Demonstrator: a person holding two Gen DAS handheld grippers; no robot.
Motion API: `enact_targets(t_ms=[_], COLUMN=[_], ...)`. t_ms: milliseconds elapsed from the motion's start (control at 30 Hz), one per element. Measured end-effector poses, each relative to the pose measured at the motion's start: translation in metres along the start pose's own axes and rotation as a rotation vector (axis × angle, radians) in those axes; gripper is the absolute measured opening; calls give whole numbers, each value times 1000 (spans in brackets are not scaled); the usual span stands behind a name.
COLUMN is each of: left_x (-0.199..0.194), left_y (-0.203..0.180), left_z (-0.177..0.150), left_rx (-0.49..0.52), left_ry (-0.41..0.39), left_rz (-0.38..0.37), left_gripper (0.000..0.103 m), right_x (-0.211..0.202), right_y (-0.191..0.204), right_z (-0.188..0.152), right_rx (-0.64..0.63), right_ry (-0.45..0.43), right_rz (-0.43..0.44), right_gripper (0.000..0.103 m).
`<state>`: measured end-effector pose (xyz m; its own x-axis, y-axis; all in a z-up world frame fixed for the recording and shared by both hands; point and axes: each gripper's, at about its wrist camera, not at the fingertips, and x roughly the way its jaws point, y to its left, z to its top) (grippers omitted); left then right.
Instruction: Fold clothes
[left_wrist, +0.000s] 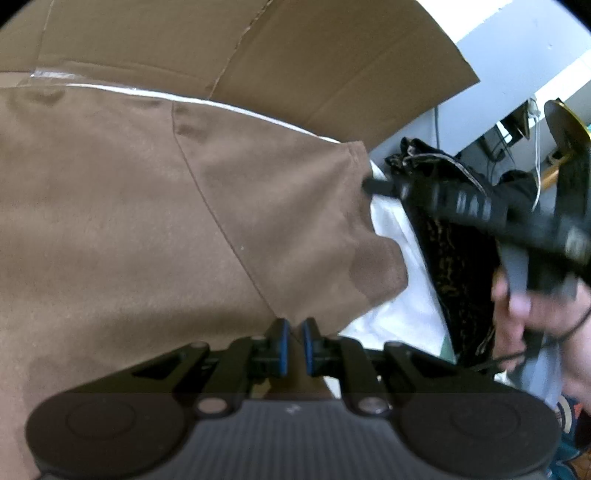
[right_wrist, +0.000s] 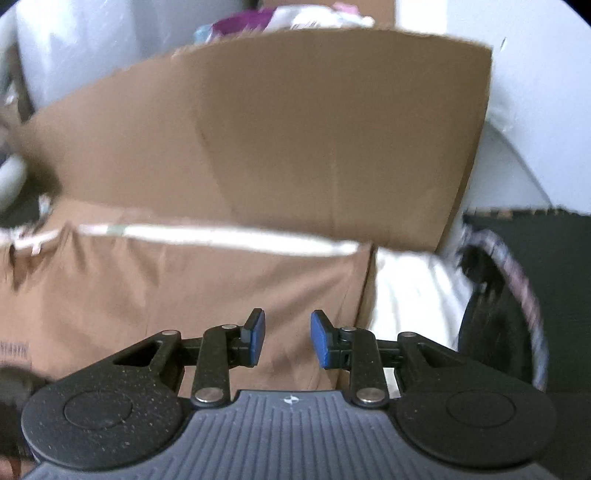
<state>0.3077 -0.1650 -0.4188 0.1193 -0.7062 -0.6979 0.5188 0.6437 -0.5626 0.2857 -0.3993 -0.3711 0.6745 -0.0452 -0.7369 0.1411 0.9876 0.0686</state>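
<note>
Item: brown garment, spread flat on a white-covered surface in front of an upright cardboard sheet. A stitched seam runs diagonally across it in the left wrist view. In that view its long axis runs left to right, parallel to the cardboard sheet, and its free end lies at the right, short of the dark patterned cloth beside it.

Left hand-held gripper: at the garment's near edge, the side away from the cardboard sheet. Jaws nearly pressed together, with a fold of brown fabric running up between the blue pads; it appears to be pinching that edge.

Right hand-held gripper: in the left wrist view it shows as a blurred black tool held by a hand, its tip touching or just short of the garment's right end; which, the blur does not allow to tell. Its own view shows the jaws partly spread, the blue pads clear of each other, nothing between them and brown fabric beyond. Holds nothing.

Relation governing the next move, as judged: the garment's free right end lies directly ahead of the right hand-held gripper, toward the cardboard sheet. That gripper is the nearer one to that end; the left one anchors the near edge. A grasp at the right end would let the cloth be carried over along its long axis.
</note>
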Motion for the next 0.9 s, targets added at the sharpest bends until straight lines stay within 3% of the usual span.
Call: enact_targets(t_ms=[200,467,700,900], left_x=[-9,-15,-17,-22], left_y=[-1,-8,0,5], left_z=[7,18,18,21], left_rx=[4,24,5,-2], left_ry=[-13,-34,-43,-60], left_rz=[-13,-17,6,10], left_gripper=[11,12,12,12], right_x=[-10,3,1,10], right_y=[4,-5,-5,-13], right_z=[-26,-36,-33,-28], right_rx=[18,23,42,122], right_ry=[19,75,40,86], right_rz=[-78,-134,-93,-50], right_gripper=[38,41,41,38])
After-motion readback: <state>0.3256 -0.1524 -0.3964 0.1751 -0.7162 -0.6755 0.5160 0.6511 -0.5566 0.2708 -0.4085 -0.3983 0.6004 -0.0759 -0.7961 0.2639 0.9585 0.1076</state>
